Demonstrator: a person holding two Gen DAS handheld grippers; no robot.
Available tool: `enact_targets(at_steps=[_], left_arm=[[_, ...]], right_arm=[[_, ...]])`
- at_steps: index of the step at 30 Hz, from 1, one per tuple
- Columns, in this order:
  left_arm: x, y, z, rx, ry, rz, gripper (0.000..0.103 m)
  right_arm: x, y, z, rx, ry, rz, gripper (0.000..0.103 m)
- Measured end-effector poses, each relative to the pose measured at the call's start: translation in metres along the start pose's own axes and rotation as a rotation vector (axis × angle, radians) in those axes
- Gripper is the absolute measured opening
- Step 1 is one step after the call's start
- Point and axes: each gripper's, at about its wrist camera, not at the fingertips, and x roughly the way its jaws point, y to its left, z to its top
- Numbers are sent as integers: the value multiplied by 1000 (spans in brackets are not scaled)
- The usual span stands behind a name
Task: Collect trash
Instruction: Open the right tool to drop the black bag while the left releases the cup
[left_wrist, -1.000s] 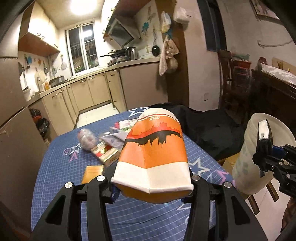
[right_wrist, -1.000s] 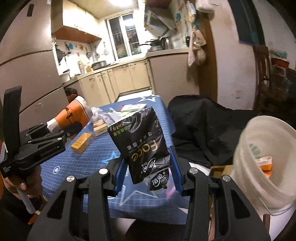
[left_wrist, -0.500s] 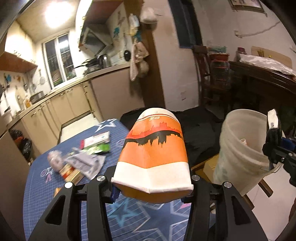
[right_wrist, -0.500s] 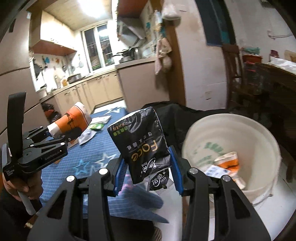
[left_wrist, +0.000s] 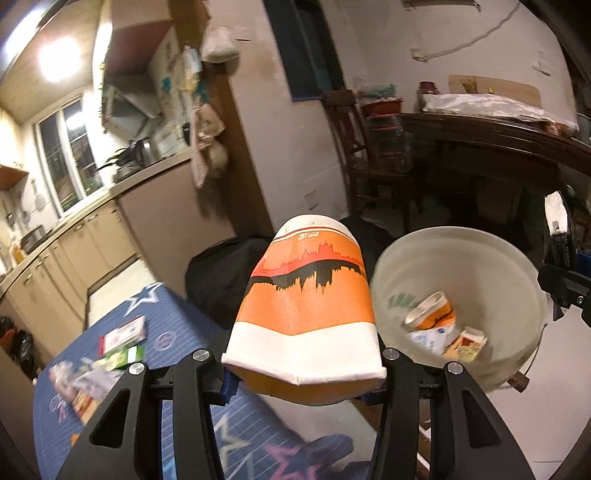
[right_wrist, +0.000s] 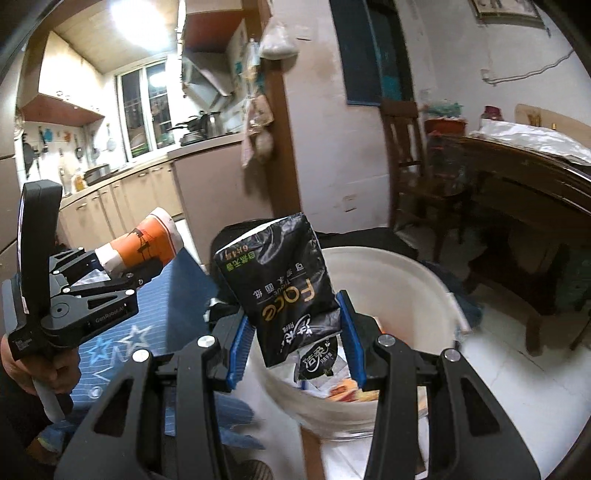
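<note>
The left gripper (left_wrist: 303, 384) is closed on an orange and white paper cup (left_wrist: 306, 306), pinched at its crushed rim end between the two fingers (left_wrist: 229, 384). The cup's long axis runs forward along the fingers, its flat base pointing away from the camera and slightly up. In the right wrist view the same cup (right_wrist: 147, 243) juts from the left gripper (right_wrist: 122, 266), tilted up to the right, over the edge of the blue star-patterned surface (right_wrist: 122, 339); a hand (right_wrist: 40, 373) grips the handle below.

The right gripper (right_wrist: 295, 347) clamps a black tissue packet (right_wrist: 284, 291) by its lower part between the blue-padded fingers (right_wrist: 236, 350). The packet stands nearly upright, leaning a little to the left, its long axis pointing up and away from the fingers, and its print reads upside down. A loose flap hangs below the grip.

The white bucket (right_wrist: 424, 280) sits just behind and under the packet. In the left wrist view the bucket (left_wrist: 517, 280) is just right of the cup and holds another orange cup (left_wrist: 432, 314) and small cartons. More litter (left_wrist: 118, 343) lies blurred on the surface (left_wrist: 177, 317) at left.
</note>
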Motion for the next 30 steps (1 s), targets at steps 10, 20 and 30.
enact_targets(at_steps=[10,20,30], left_arm=[[55,-53,28,52,33,-174,49],[79,-91,30,111,50,-221,50],[81,-102,35,137,31,-220,54]], right_arm=[[14,-33,5,0,28,-98,42],[38,-45,5,-4,68,-143,41],[52,-46,10,-10,92,-156,44]])
